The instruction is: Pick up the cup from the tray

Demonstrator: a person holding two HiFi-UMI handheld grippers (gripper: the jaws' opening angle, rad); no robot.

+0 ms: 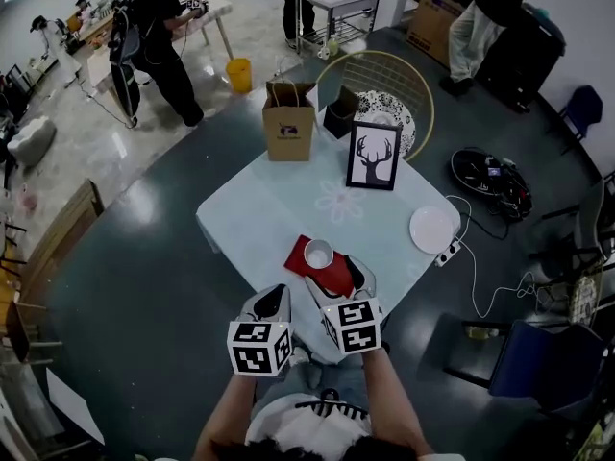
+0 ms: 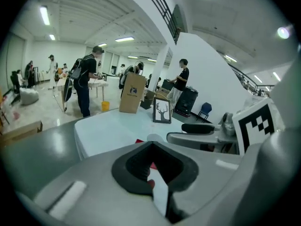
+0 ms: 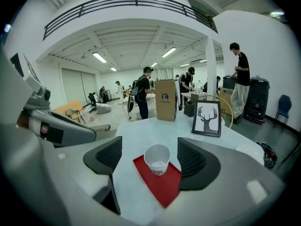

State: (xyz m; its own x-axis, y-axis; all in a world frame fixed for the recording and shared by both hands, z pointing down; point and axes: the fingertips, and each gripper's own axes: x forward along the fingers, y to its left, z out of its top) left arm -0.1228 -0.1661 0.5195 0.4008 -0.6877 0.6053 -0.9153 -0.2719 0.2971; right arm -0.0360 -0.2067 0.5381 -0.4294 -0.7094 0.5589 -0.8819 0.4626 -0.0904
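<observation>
Cup [image 3: 157,161], white paper: upright on red tray [image 3: 164,187], lined up with my right gripper [image 3: 149,155], jaws spread. Left gripper [image 2: 153,166] near tray, pressed together, empty. Risk: off-centre squeeze tips or crushes cup.

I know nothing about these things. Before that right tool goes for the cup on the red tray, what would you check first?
1. Right tool open wider than the cup: ok, jaws stand apart with nothing gripped.
2. Cup upright on the red tray: ok.
3. Cup lined up with the gap: ok, centred, just ahead of the jaws, untouched.
4. Left tool out of the way: ok, shut, empty, held left of the tray.
5. Room around the cup: ok; the deer picture and paper bag stand farther back.
6. Cup empty: cannot tell.
</observation>
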